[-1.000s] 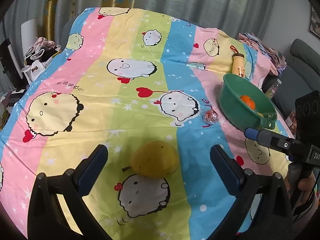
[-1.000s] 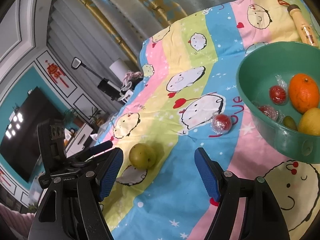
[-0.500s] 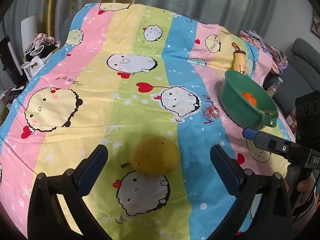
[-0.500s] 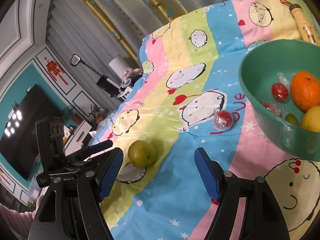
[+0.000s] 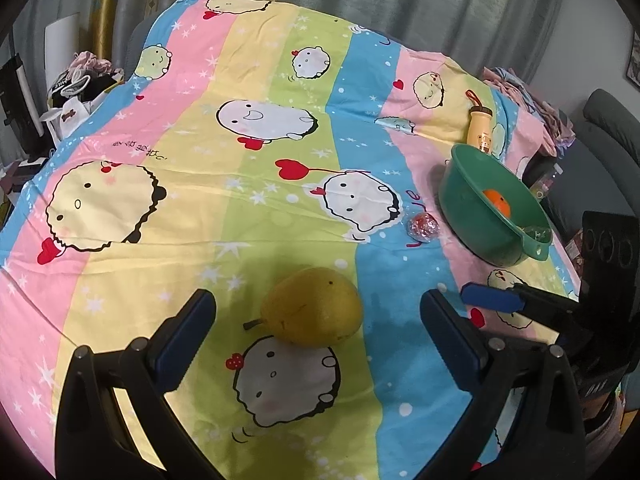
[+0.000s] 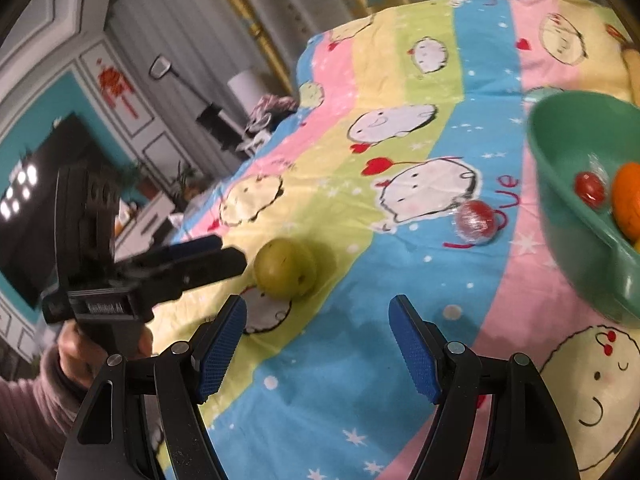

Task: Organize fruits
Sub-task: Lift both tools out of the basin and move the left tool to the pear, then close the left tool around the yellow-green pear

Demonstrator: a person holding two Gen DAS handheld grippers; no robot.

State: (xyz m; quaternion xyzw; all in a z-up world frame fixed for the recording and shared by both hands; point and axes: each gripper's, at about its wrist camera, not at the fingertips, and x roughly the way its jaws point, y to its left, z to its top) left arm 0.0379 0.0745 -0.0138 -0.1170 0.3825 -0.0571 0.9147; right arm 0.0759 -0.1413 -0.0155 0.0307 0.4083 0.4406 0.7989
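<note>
A yellow-green pear (image 5: 313, 307) lies on the striped cartoon cloth, just ahead of and between the tips of my open, empty left gripper (image 5: 318, 316). It also shows in the right wrist view (image 6: 285, 268). A wrapped red fruit (image 5: 422, 227) lies on the cloth beside a green bowl (image 5: 460, 192) holding an orange (image 5: 497, 201). In the right wrist view the wrapped fruit (image 6: 477, 217) lies left of the bowl (image 6: 576, 224), which holds another wrapped red fruit (image 6: 589, 185) and the orange (image 6: 629, 200). My right gripper (image 6: 320, 330) is open and empty above the cloth.
A yellow bottle (image 5: 480, 124) lies behind the bowl. The cloth (image 5: 180, 184) covers the whole table. A sofa (image 5: 608, 152) stands at the right. Clutter and bags (image 5: 76, 84) sit beyond the far left corner.
My left gripper has come closer to the pear, which now sits between its tips. My right gripper has swung left, so the bowl has shifted toward the right edge.
</note>
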